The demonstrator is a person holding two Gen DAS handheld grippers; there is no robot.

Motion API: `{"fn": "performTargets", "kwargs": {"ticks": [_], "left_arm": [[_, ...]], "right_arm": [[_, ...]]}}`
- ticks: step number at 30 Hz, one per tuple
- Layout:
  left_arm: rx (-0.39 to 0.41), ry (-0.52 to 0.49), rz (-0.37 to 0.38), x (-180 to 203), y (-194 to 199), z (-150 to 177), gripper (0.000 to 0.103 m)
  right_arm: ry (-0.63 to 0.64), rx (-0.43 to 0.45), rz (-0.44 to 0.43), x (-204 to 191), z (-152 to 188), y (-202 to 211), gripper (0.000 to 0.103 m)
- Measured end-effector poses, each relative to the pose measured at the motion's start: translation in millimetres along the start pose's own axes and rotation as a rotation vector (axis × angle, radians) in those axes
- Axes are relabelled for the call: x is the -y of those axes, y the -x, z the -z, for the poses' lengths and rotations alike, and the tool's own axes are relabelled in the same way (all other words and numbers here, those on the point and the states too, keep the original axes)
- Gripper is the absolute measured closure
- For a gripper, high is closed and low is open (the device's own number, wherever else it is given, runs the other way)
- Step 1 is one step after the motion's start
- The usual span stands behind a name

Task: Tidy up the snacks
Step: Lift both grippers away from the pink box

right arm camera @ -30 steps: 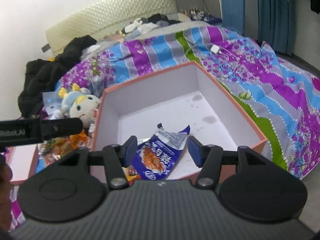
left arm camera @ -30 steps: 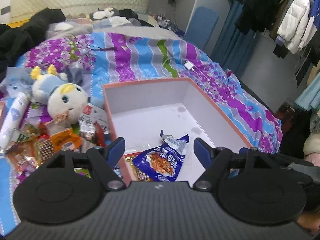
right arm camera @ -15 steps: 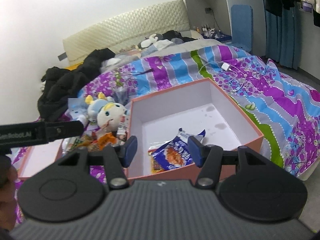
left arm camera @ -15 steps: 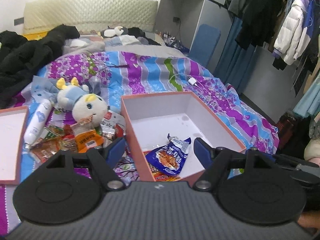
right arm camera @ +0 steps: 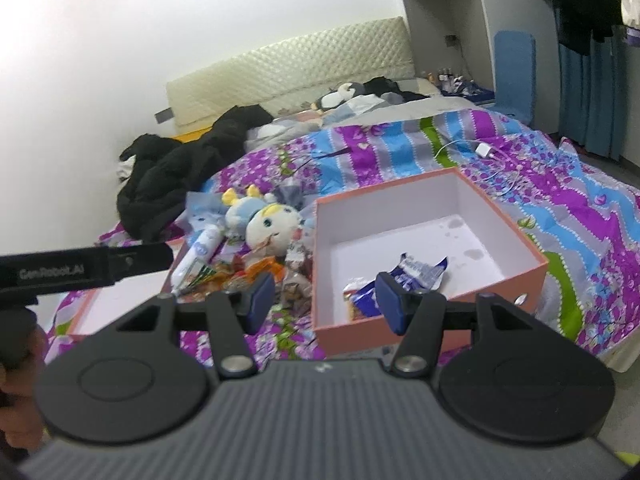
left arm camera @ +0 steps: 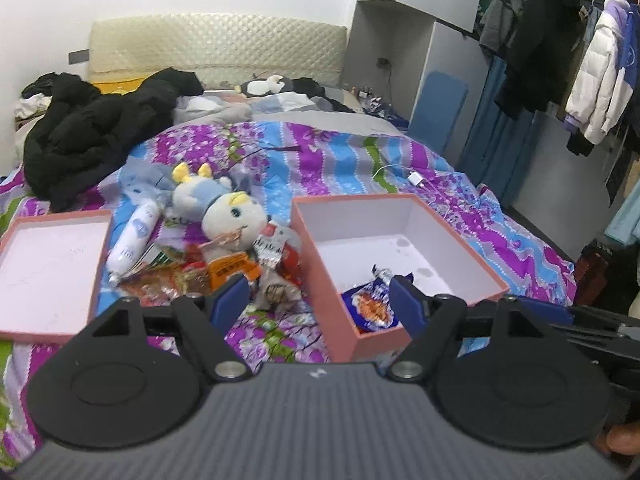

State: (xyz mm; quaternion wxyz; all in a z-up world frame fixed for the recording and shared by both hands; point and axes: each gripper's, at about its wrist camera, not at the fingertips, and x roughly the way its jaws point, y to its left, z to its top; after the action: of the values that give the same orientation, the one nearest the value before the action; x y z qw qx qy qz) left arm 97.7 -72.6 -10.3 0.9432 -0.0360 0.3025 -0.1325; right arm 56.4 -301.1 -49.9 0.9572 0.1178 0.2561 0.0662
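A pink box (left arm camera: 316,258) (right arm camera: 520,242) with a white inside sits on the bed. A blue snack packet (left arm camera: 370,304) (right arm camera: 420,272) lies near its front wall. Left of the box lies a heap of snack packets (left arm camera: 192,272) (right arm camera: 240,270). My left gripper (left arm camera: 320,304) is open and empty, held back from the box above the bed's near edge. My right gripper (right arm camera: 324,298) is open too, with nothing between its fingers, and hangs before the box's front left corner. The left gripper's black body (right arm camera: 80,268) shows at the left of the right wrist view.
A pink lid (left arm camera: 48,264) lies upside down at the left. A plush toy (left arm camera: 224,208) (right arm camera: 268,224) and a white tube (left arm camera: 132,240) rest by the heap. Black clothes (left arm camera: 88,136) are piled at the back left. A charger with its cable (left arm camera: 416,178) lies beyond the box. Coats (left arm camera: 592,76) hang at the right.
Both grippers have drawn back and risen from the box, so the whole box, the lid and more of the room show. The blue packet stays in the box. Neither jaw gap changed.
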Motion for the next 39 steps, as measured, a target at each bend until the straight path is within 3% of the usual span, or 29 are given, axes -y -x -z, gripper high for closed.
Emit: {"fn": "performTargets", "kwargs": {"ticks": [10,20,39], "left_arm": [[-0.016,0.059,-0.059,-29.0,34.5,44.9,0.022],[-0.057,0.130,-0.106,-55.8,33.7,69.4,0.022],[-0.160,0.270,-0.131,-104.0,-44.9,79.8,0.022]], "right_arm": [[0.059,-0.022,-0.089,-33.1,31.9,16.8,0.045],[0.075,-0.103,-0.122,-45.1,60.1,2.1,0.045],[0.147,-0.142,-0.072,-51.0,53.4,-63.3,0.045]]}}
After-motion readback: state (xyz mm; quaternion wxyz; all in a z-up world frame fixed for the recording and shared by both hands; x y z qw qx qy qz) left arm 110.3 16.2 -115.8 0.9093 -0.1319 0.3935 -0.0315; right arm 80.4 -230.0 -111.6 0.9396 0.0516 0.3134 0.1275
